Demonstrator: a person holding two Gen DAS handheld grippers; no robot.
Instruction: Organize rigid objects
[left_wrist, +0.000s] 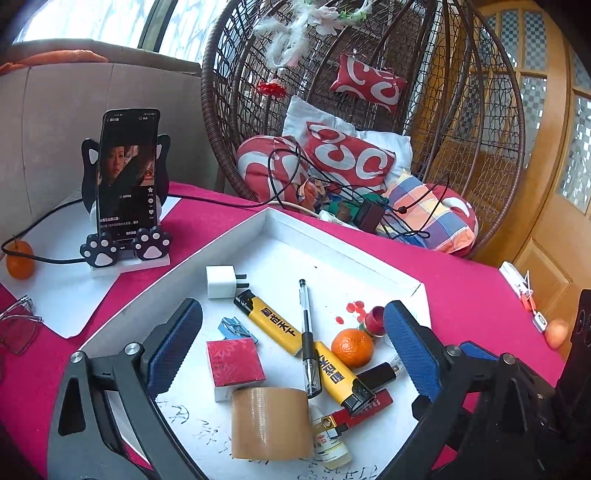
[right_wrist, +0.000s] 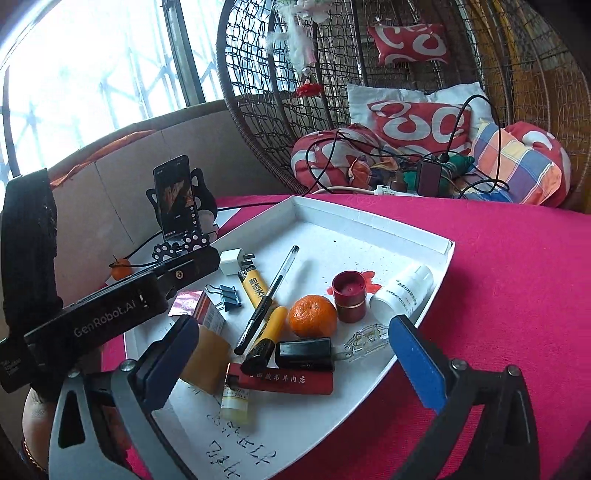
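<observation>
While both claws gape, clutter fills the white tray (right_wrist: 445, 254).

Both wrist views look closely down at the white tray (left_wrist: 343, 254) (right_wrist: 369, 218).

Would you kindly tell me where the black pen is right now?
The black pen lies inside the white tray, near its middle in both views, resting across the two yellow lighters, left of the orange.

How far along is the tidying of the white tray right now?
Nothing looks sorted: the yellow lighters, black pen and orange tangerine lie jumbled in the white tray. Nothing is in hand; the left gripper and right gripper hover open. All sorting remains.
</observation>
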